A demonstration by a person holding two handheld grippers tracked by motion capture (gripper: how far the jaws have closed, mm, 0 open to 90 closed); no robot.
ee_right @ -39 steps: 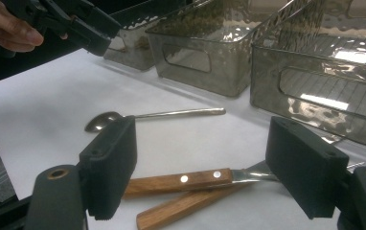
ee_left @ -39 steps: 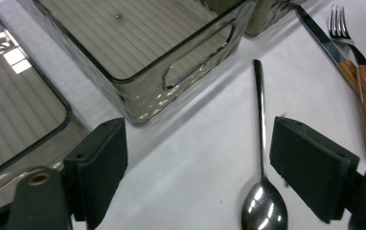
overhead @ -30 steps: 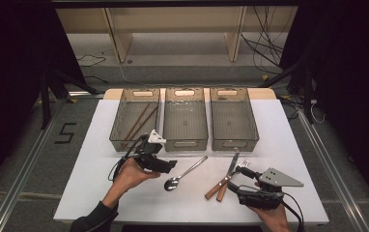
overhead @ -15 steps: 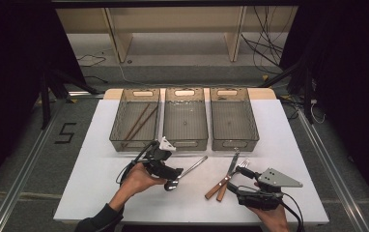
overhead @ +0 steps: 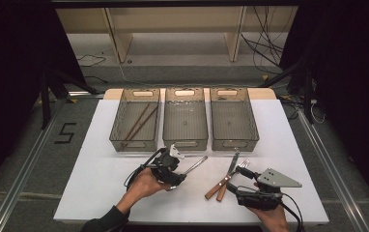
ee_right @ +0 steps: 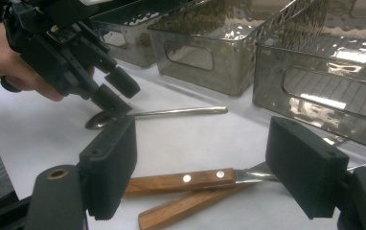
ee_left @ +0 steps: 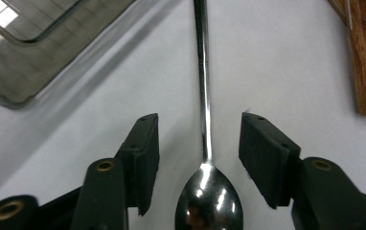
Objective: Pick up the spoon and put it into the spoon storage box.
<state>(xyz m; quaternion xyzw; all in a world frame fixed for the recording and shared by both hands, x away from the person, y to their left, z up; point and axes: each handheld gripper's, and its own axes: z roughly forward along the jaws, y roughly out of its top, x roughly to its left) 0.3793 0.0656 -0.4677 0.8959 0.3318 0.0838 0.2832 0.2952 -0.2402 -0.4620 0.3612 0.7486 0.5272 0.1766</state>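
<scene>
Spoon (ee_left: 205, 143) flat on white surface (overhead: 100, 183), just below middle bin (overhead: 185, 118). Left gripper (ee_left: 198, 153) astride spoon neck, jaws closing, pads not yet touching metal. Right gripper (ee_right: 202, 167) wide apart, low over wooden-handled knife (ee_right: 190, 181), right of spoon.

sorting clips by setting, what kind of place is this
Probably a lab or recording workspace, not a kitchen: a white table under dark curtains, three bins in a row, and loose cables on the floor.
</scene>
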